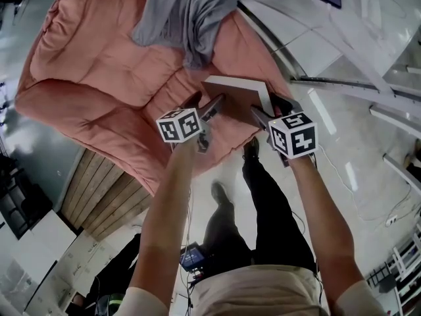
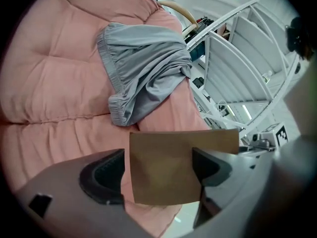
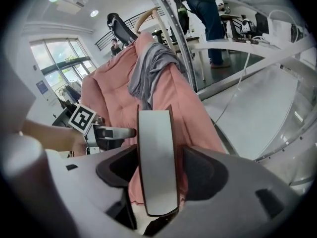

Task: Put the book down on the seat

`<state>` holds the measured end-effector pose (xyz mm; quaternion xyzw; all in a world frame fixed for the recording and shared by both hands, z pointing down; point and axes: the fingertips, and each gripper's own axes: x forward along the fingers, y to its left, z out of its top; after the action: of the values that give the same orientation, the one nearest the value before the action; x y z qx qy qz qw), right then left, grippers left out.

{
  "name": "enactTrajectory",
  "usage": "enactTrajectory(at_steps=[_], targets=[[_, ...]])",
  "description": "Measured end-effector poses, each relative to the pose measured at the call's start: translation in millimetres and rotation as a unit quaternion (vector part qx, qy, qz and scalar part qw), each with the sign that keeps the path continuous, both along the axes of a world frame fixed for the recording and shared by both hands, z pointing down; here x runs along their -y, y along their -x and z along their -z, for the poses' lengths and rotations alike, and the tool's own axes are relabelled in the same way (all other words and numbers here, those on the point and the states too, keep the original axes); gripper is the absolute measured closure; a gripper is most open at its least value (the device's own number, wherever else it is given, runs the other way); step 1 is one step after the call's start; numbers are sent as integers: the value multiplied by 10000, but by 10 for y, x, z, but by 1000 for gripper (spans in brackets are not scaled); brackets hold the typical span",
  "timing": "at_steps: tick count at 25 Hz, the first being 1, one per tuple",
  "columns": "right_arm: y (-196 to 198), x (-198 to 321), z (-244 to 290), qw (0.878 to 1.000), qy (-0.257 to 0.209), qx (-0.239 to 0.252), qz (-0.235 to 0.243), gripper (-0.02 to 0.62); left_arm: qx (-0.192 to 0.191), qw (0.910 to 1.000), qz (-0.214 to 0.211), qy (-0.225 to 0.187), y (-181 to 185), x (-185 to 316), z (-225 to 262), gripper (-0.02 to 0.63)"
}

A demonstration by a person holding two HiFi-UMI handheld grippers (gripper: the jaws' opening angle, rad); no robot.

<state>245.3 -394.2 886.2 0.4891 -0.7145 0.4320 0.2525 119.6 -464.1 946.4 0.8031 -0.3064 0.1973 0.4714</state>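
A book (image 1: 233, 87) with a brown cover (image 2: 161, 167) and a white page edge (image 3: 156, 162) is at the front edge of the pink cushioned seat (image 1: 99, 64). My left gripper (image 1: 207, 104) is at the book's left corner. Its jaws stand wide apart, the cover lies between them, and a thin gap shows beside the left pad (image 2: 106, 175). My right gripper (image 1: 268, 109) straddles the book's thickness from the right. Its pads (image 3: 200, 170) stand slightly off the covers. Whether the book rests on the cushion, I cannot tell.
A grey garment (image 1: 184, 12) is draped over the seat's back. A white metal frame (image 1: 342, 51) runs along the seat's right side. Wooden boards (image 1: 105, 189) lie under the seat's front, and the person's legs (image 1: 263, 196) stand below the grippers. People stand far off (image 3: 208, 14).
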Motion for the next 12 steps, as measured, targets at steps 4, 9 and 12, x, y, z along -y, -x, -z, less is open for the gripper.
enactTrajectory(at_steps=[4, 9, 12], targets=[[-52, -22, -13, 9997, 11, -219, 123, 327, -12, 10000, 66, 30, -12, 5, 11, 209], [19, -1, 134, 9991, -81, -403, 101, 324, -47, 9999, 88, -67, 143, 12, 195, 209], [5, 21, 254, 9989, -187, -432, 79, 324, -65, 9998, 57, -168, 151, 16, 338, 209]])
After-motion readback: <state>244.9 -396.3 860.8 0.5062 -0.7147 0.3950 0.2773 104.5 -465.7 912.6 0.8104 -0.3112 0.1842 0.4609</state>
